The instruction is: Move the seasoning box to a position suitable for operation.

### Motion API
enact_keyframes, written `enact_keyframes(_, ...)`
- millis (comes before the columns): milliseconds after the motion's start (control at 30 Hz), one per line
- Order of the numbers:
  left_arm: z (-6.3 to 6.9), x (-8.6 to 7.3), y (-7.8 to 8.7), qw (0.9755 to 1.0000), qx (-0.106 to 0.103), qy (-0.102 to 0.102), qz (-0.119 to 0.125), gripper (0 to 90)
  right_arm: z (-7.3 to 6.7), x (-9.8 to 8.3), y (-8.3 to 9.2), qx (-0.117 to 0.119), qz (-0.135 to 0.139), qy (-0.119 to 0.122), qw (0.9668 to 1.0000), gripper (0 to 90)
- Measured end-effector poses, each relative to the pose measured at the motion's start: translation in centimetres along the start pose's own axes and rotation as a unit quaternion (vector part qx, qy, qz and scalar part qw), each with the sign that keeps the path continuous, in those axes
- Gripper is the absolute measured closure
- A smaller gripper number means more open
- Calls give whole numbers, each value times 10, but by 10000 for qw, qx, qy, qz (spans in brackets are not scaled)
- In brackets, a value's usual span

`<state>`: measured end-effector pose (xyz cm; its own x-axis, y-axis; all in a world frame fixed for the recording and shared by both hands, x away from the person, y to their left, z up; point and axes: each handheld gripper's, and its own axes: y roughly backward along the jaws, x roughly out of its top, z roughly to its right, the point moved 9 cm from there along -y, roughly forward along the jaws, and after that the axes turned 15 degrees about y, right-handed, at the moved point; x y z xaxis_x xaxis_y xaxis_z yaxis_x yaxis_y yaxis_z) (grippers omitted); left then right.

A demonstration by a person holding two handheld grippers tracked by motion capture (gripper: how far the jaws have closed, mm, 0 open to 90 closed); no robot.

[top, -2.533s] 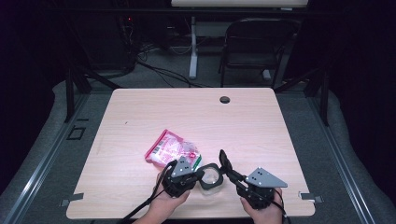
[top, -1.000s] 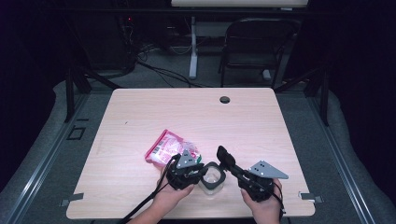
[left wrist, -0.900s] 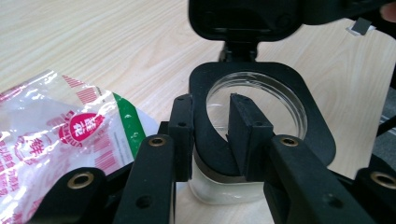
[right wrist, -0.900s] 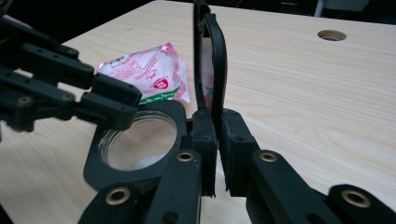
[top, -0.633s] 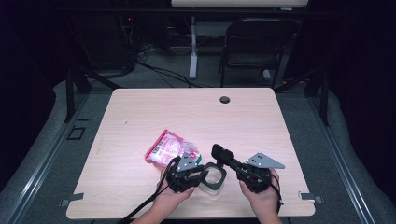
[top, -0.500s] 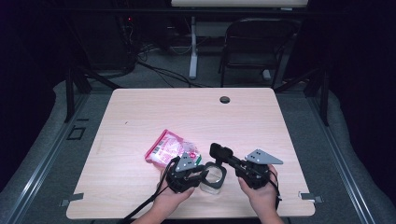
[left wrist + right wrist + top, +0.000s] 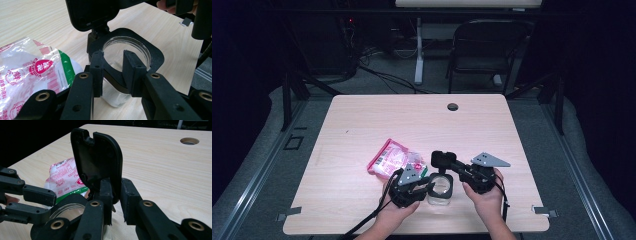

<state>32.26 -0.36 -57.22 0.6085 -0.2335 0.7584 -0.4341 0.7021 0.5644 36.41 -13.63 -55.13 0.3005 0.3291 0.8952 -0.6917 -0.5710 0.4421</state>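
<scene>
While the left gripper (image 7: 113,75) sits low near the front edge of the table (image 7: 362,120), its two black jaws squeeze the black collar at the top of a clear glass jar (image 7: 126,53). The jaws are partly closed, and the collar fills the small gap between them. In the left gripper view the pads (image 7: 96,72) press on the near side of the collar, and you can look down through the round open mouth of the jar. The jar stands upright on the wood.

Just beside it, the right gripper (image 7: 113,197) has the black lid (image 7: 97,160) between its jaws. The lid stands tipped up, hinged open over the jar. These jaws are close together and have just been opening a little, with the bottom edge of the lid between them. I cannot tell if the pads press on it.

In the high view the two grippers meet at the jar (image 7: 441,187), with a hand (image 7: 484,197) behind each one.

A pink and white plastic bag (image 7: 393,159) lies flat on the table, just beside the jar. Far back on the table is a small round hole (image 7: 453,106).
</scene>
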Motion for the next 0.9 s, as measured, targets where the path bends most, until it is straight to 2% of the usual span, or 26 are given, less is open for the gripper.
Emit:
enact_keyframes(167,-2,1,4,10000,40,-14,71,683,0,1,5,40,69,-34,10000,769)
enact_keyframes(367,-13,3,22,9998,111,-52,167,648,1,2,18,9,120,-92,9999,741)
enact_keyframes(400,-20,4,30,9997,148,-66,202,642,0,2,22,-13,112,-103,9999,728)
enact_keyframes(433,-20,4,30,9997,148,-66,202,635,0,2,22,-13,112,-103,9999,728)
enact_keyframes(467,-28,4,37,9994,229,-49,242,629,-1,3,25,-51,96,-80,9999,698)
enact_keyframes(500,-28,4,37,9994,229,-49,242,623,-2,3,26,-58,89,-46,9999,687)
enact_keyframes(533,-37,4,43,9992,294,-25,262,614,-3,4,27,-96,69,-20,9999,677)
enact_keyframes(567,-37,4,43,9992,294,-25,262,609,-3,4,27,-96,69,-20,9999,677)
enact_keyframes(600,-47,3,48,9987,417,-4,299,602,-5,4,29,-156,51,11,9999,660)
enact_keyframes(633,-47,3,48,9987,417,-4,299,594,-5,4,29,-156,51,11,9999,660)
enact_keyframes(700,-62,0,56,9977,585,62,327,578,-11,2,33,-220,-37,160,9996,645)
enact_keyframes(733,-65,-1,58,9977,553,145,359,576,-12,0,34,-245,-95,215,9994,643)
enact_keyframes(767,-65,-1,58,9977,553,145,359,572,-12,0,34,-245,-95,215,9994,643)
enact_keyframes(800,-72,-4,62,9975,578,219,344,568,-16,-3,38,-266,-163,269,9992,634)
enact_keyframes(833,-72,-4,62,9975,578,219,344,564,-18,-5,39,-258,-176,281,9991,628)
enact_keyframes(900,-81,-10,64,9974,635,234,256,556,-20,-8,41,-225,-224,298,9991,617)
